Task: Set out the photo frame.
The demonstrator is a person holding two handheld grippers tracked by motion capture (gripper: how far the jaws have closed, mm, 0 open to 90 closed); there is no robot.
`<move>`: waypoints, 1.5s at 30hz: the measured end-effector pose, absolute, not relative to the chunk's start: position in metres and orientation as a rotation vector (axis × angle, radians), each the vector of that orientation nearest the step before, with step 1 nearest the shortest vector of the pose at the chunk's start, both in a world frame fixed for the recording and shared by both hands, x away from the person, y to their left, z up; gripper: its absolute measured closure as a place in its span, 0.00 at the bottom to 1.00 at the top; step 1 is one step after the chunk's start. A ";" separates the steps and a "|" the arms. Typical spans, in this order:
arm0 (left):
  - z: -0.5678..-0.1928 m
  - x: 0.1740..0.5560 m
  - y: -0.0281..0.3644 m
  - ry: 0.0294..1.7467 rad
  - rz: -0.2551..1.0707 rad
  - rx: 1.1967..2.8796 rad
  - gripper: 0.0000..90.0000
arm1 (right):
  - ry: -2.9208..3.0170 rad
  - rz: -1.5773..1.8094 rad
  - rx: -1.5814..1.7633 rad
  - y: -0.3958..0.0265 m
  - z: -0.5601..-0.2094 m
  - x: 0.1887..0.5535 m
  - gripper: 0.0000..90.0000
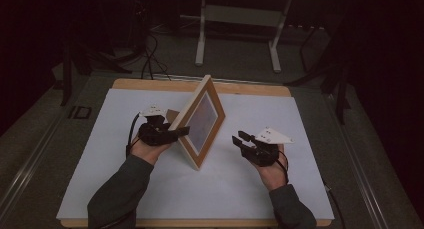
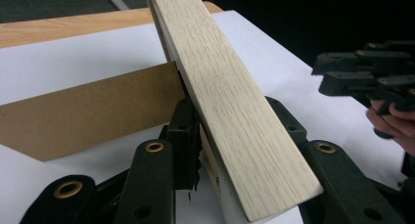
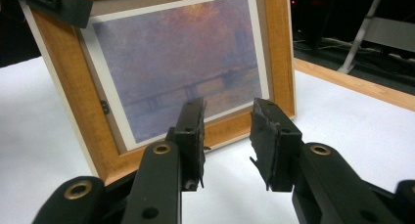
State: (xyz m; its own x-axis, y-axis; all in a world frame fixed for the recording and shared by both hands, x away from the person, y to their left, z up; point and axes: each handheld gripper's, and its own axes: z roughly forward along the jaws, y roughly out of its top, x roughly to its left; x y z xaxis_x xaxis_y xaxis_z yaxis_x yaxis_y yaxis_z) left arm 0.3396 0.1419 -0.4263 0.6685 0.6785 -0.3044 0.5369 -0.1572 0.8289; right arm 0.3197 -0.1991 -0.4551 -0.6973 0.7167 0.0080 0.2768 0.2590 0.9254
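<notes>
here: one picture frame point(image 1: 200, 123) | left gripper point(image 1: 172, 132) fingers clamp its edge | right gripper point(image 1: 243, 139) fingers apart, empty

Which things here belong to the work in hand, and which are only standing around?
In use: picture frame, its brown back stand, left gripper with jaws around the frame's edge, right gripper open nearby.
Around: white sheet, wooden table, metal stand behind.

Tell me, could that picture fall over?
It might. The picture frame stands tilted on the white sheet, with its brown stand flap behind. The left tongs straddle only its edge, so it could slip or twist. The right tongs are open, apart from it, and could not catch it.
</notes>
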 end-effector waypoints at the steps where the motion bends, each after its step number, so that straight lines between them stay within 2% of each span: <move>1: -0.426 0.340 0.142 0.966 0.167 1.824 0.71 | 2.121 1.427 0.901 -0.199 -0.455 0.320 0.73; 15: -0.425 0.358 0.160 0.802 0.058 1.904 0.72 | 2.125 1.421 0.906 -0.199 -0.456 0.322 0.72; 28: -0.425 0.364 0.152 0.657 -0.027 1.932 0.78 | 2.111 1.411 0.923 -0.205 -0.455 0.326 0.72; 42: -0.428 0.370 0.148 0.621 -0.072 1.926 0.84 | 2.090 1.379 0.954 -0.216 -0.453 0.334 0.71; 45: -0.427 0.370 0.147 0.630 -0.042 1.933 0.85 | 2.083 1.357 0.958 -0.219 -0.451 0.337 0.71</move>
